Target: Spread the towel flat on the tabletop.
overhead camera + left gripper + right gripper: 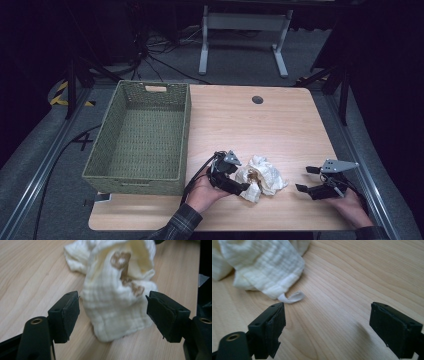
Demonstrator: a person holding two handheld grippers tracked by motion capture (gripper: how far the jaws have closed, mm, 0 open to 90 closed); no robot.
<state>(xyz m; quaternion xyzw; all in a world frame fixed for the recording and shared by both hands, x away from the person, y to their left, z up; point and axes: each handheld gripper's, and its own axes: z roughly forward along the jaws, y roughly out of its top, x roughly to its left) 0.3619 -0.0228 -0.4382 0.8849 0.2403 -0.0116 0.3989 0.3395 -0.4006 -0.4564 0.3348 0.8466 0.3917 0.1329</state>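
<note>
A crumpled cream-white muslin cloth with brown printed patches [260,177] lies on the light wooden table [280,125], just right of the woven olive-green rectangular basket [140,137]. The left gripper [113,312] sits at the cloth's left edge, jaws spread wide around a fold of it. The right gripper [327,323] rests well right of the cloth, jaws parted over bare wood.

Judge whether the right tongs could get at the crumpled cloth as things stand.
Probably yes: the right tongs are open and face the cloth, with bare table between them; its loose corner lies just ahead.
</note>
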